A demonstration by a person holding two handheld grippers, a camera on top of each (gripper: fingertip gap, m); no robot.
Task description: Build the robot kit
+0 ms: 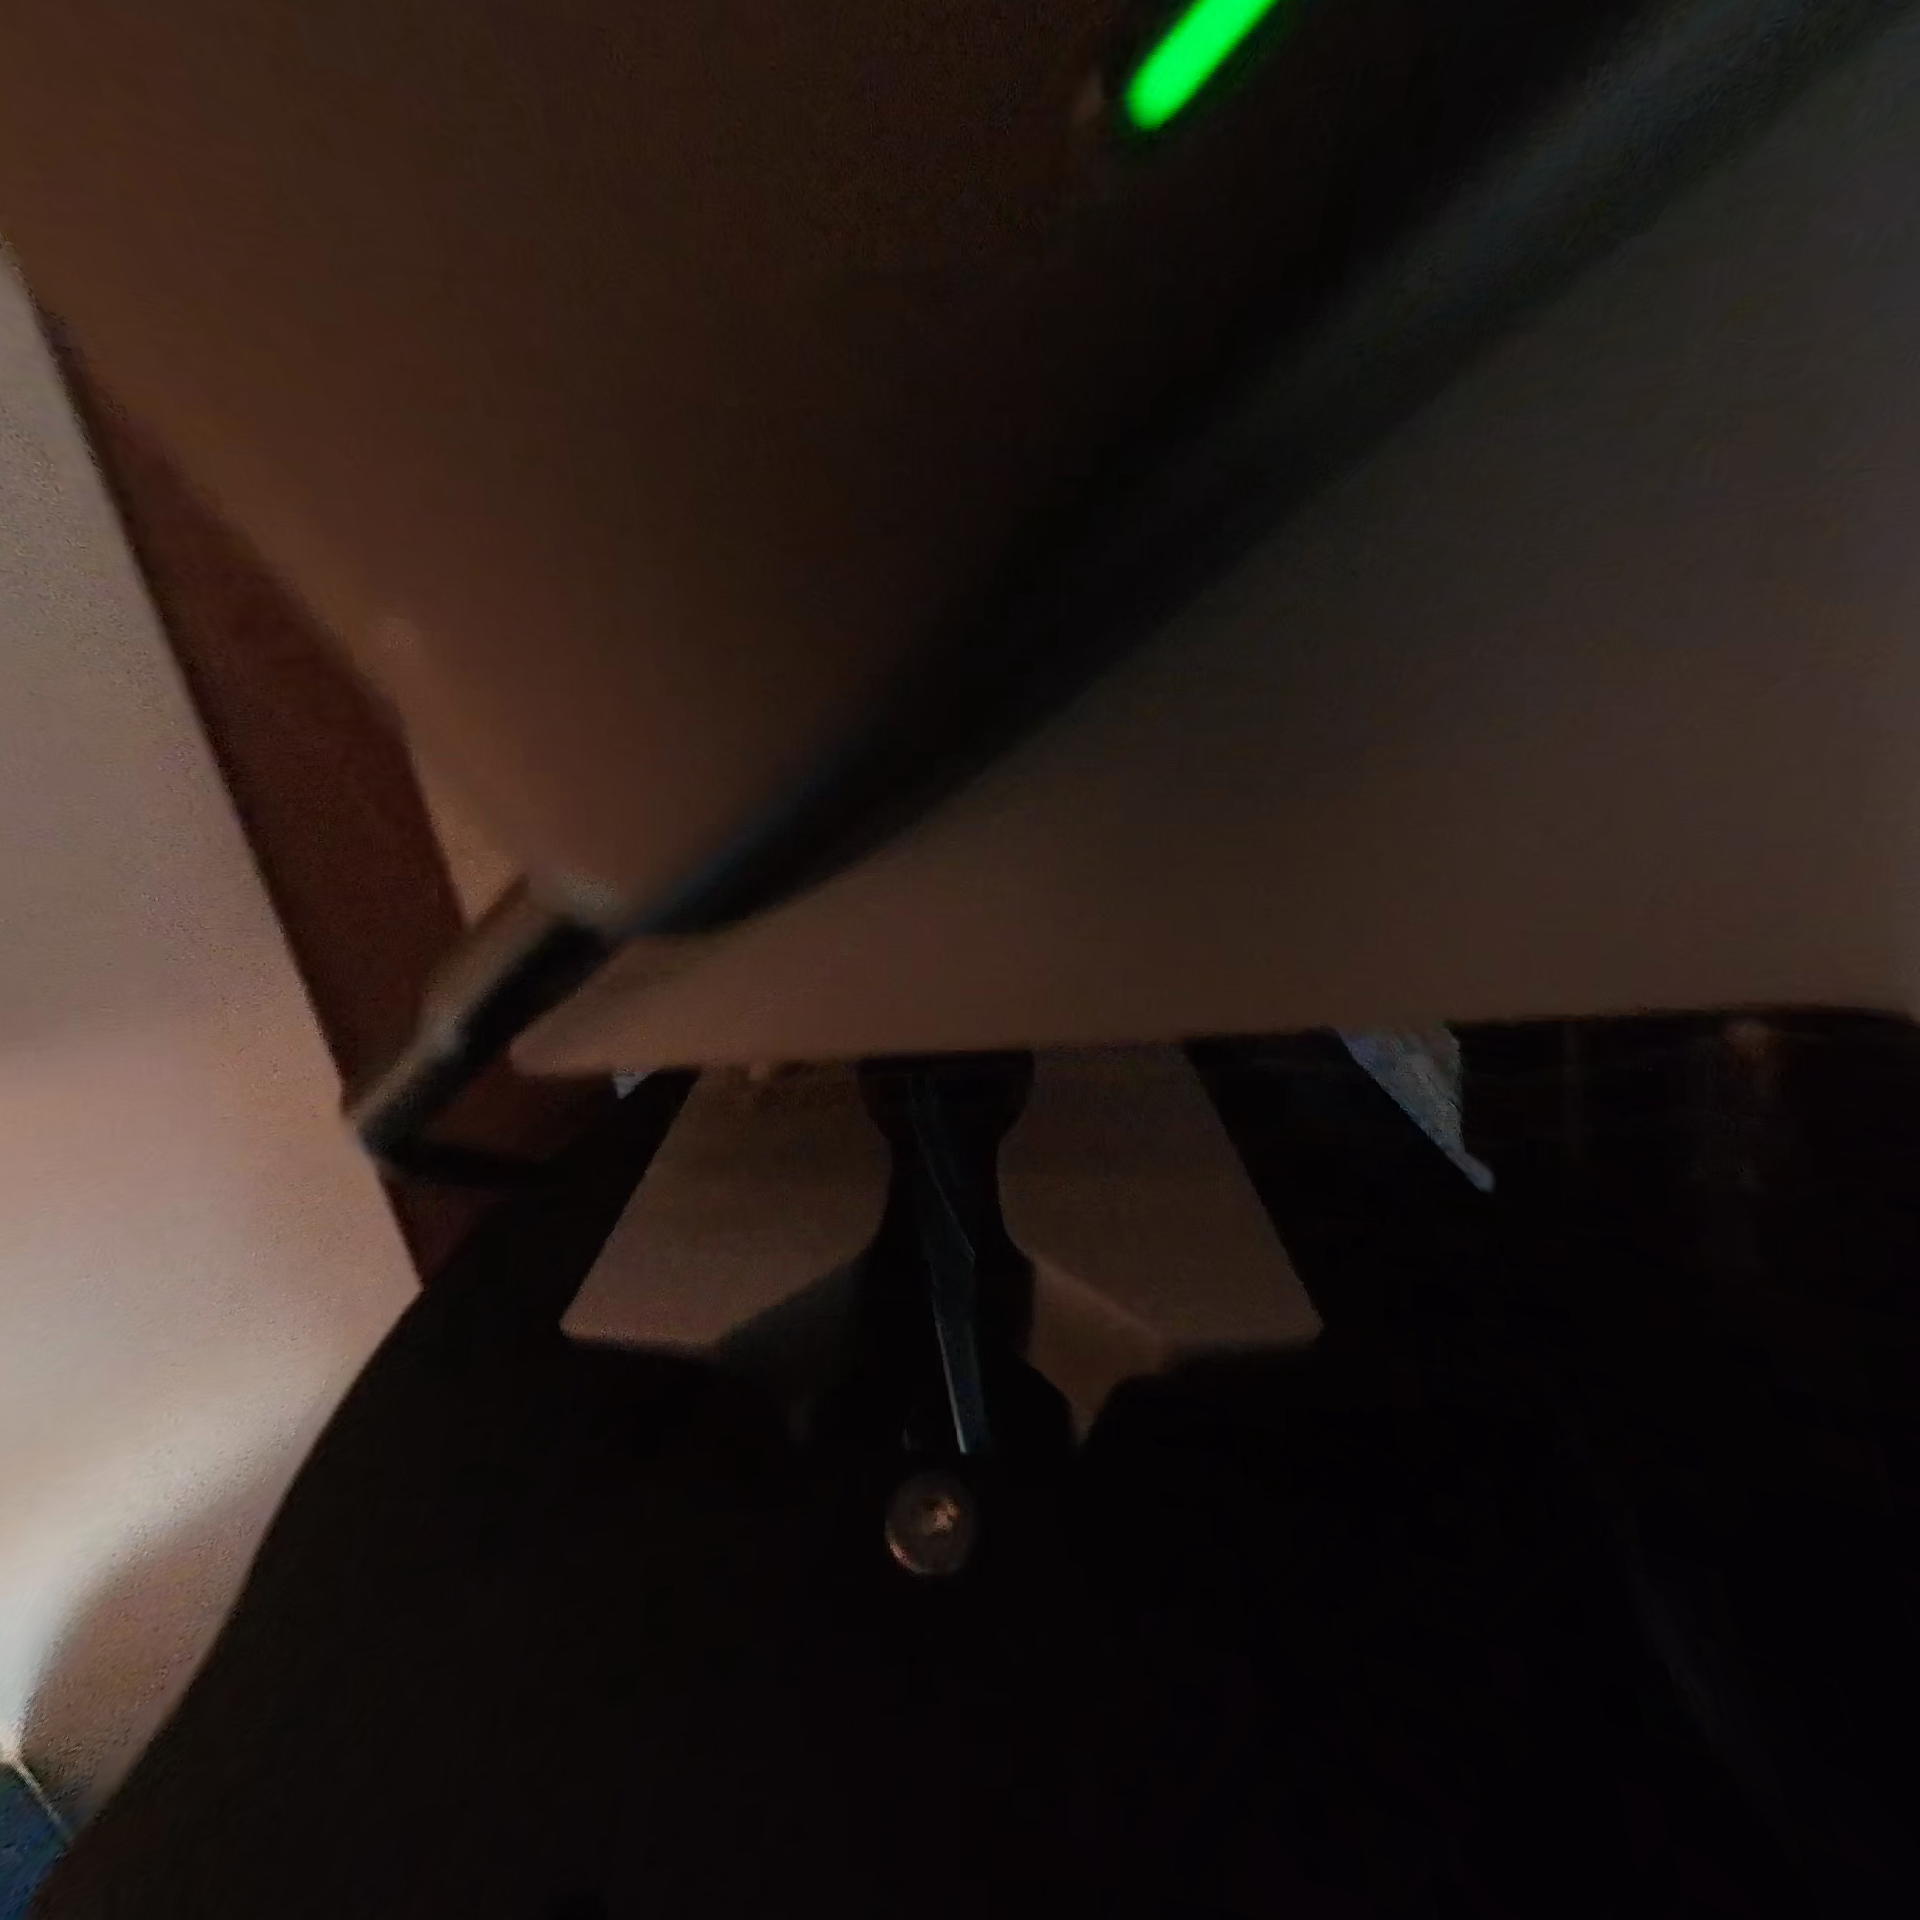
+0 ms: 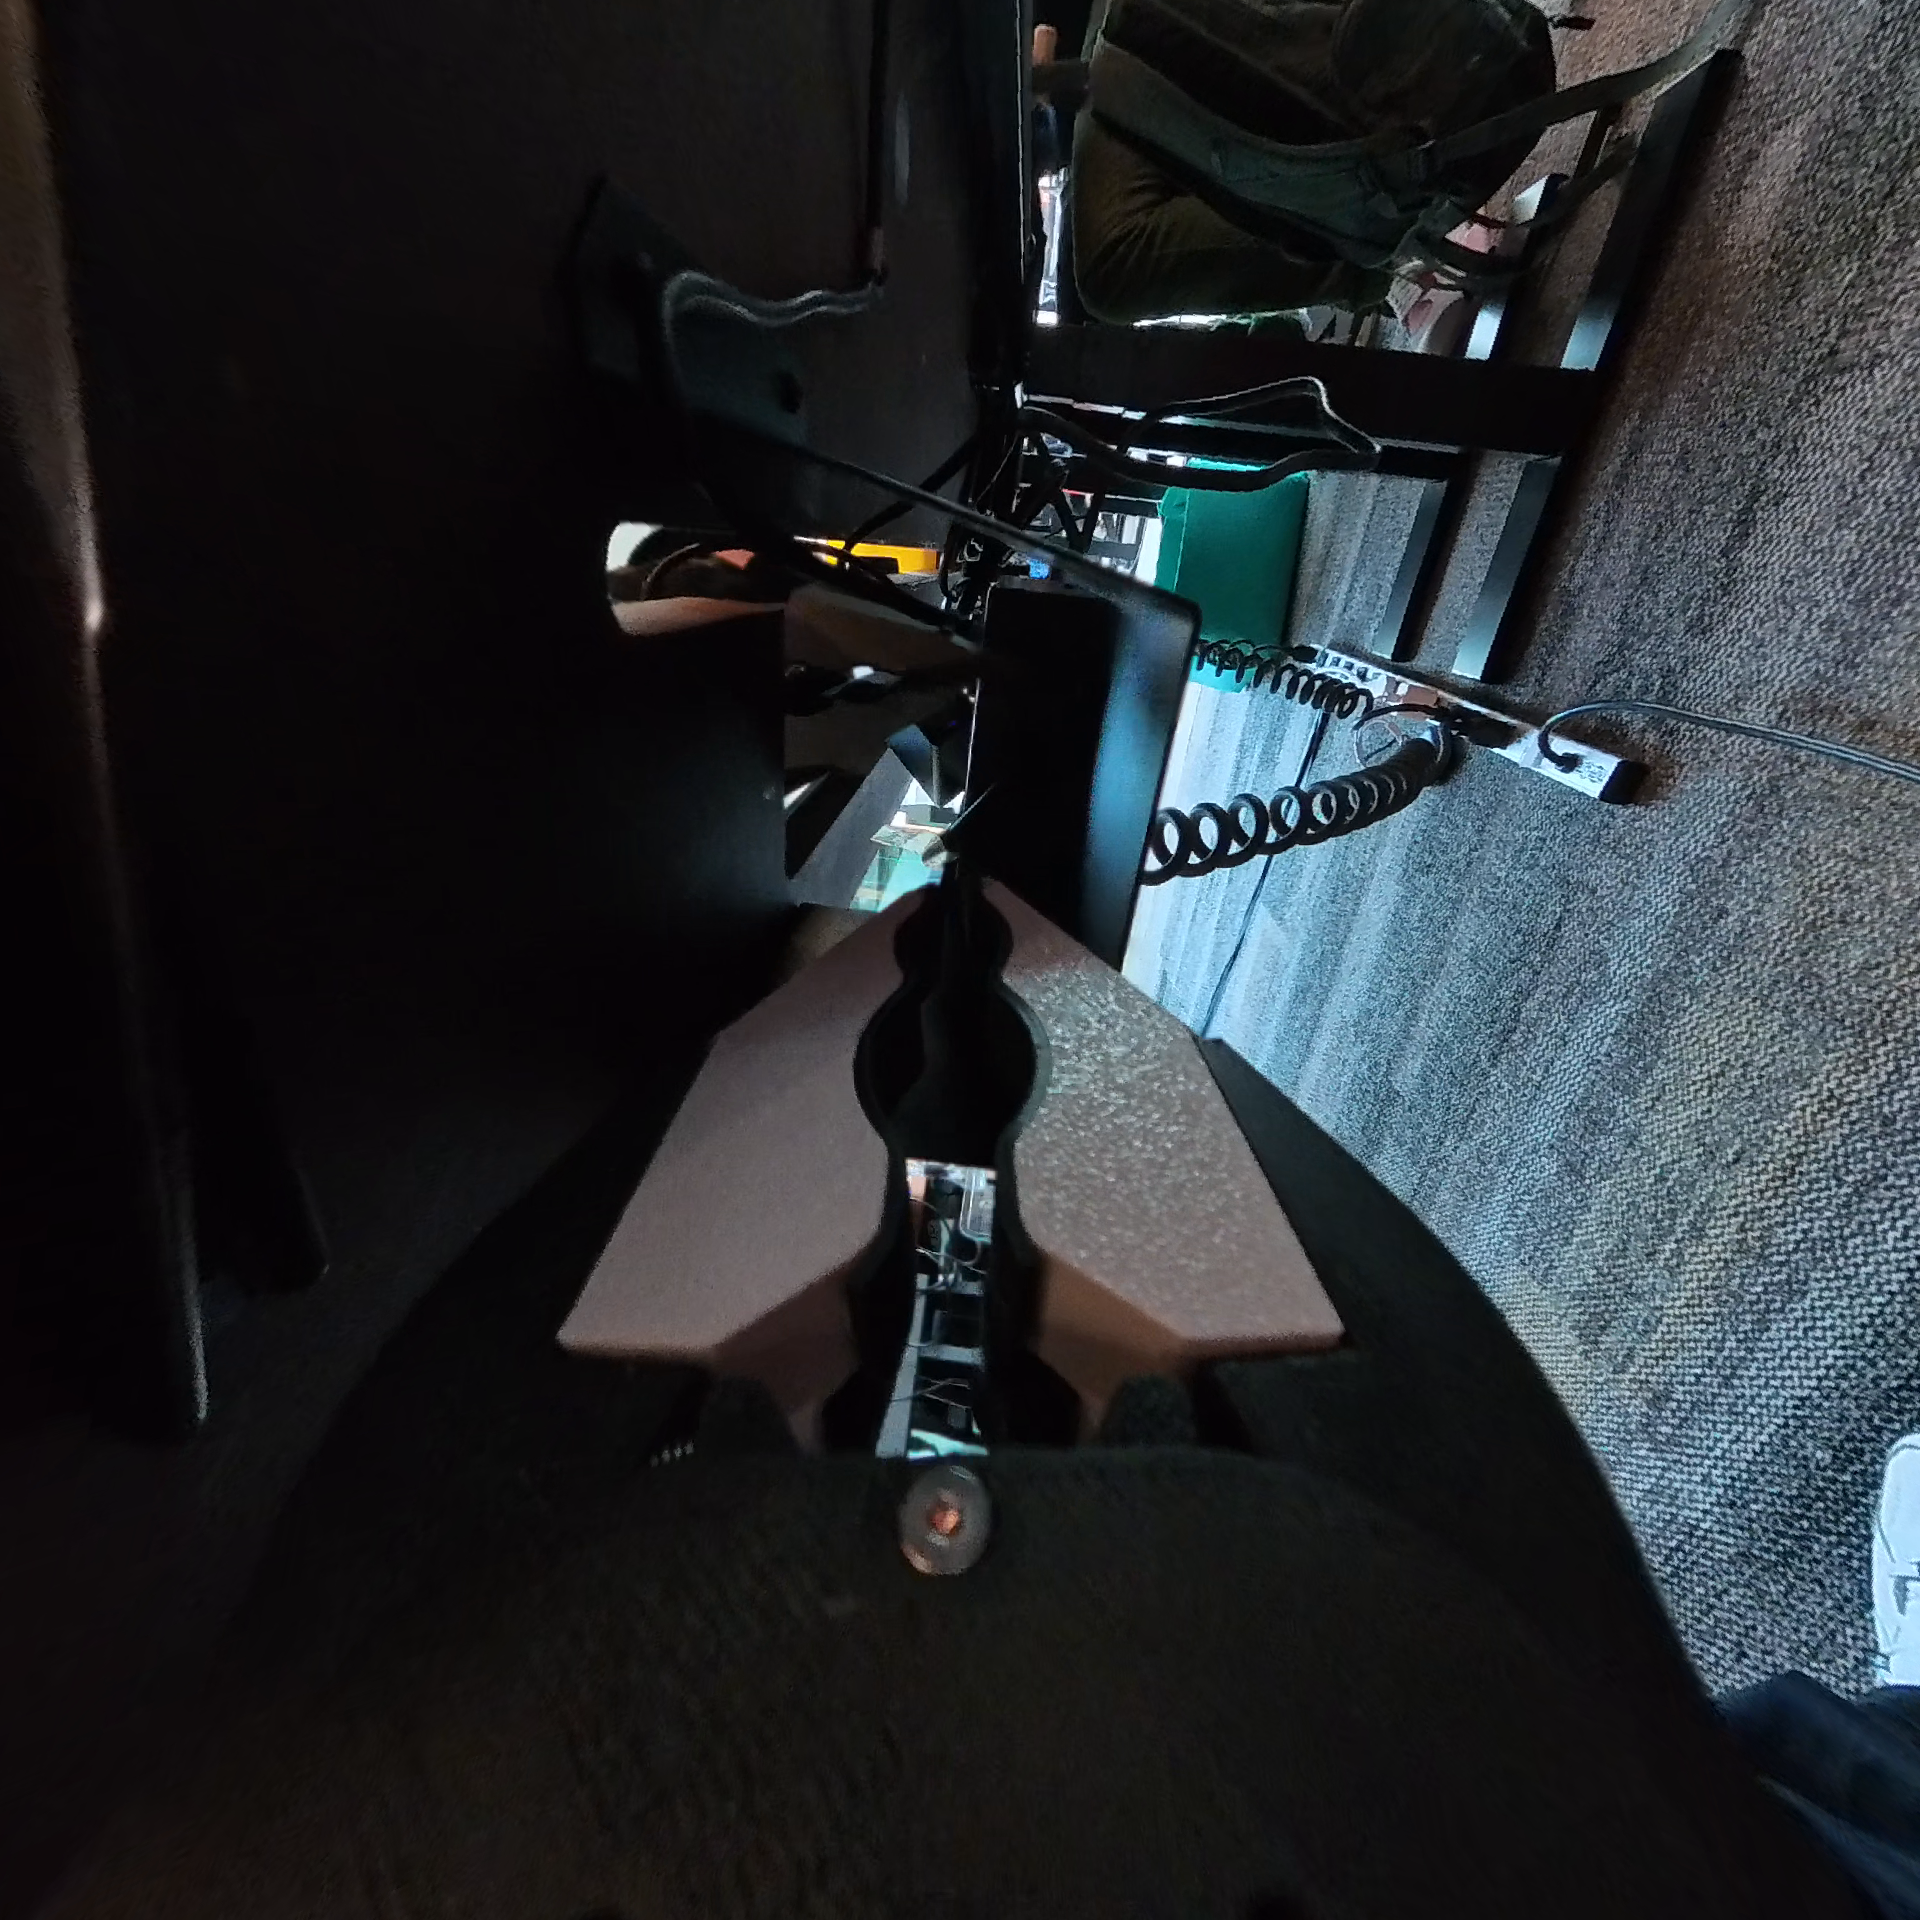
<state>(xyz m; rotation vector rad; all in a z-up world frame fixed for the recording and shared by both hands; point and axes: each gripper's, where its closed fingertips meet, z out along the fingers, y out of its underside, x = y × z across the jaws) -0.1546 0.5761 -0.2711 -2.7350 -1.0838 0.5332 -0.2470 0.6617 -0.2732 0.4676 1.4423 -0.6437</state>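
Observation:
The left wrist view is dark and blurred. My left gripper (image 1: 943,1081) has its jaws together; its tips are hidden behind the near edge of a pale flat panel (image 1: 1299,831) that fills the middle of the view. I cannot tell if anything sits between the tips. The right wrist view is rolled sideways. My right gripper (image 2: 951,914) is shut and empty. It points at a black desk leg (image 2: 1081,769) standing on grey carpet (image 2: 1610,1039), close in front of the tips.
A green light streak (image 1: 1195,57) glows on a dark curved surface (image 1: 623,416); a brown strip (image 1: 291,707) runs down the left. A coiled black cable (image 2: 1288,810), a power strip (image 2: 1486,727), an olive backpack (image 2: 1299,135), a green box (image 2: 1236,530) and a white shoe (image 2: 1896,1548) show. The tips of one gripper are about 15 centimetres away from the tips of the other.

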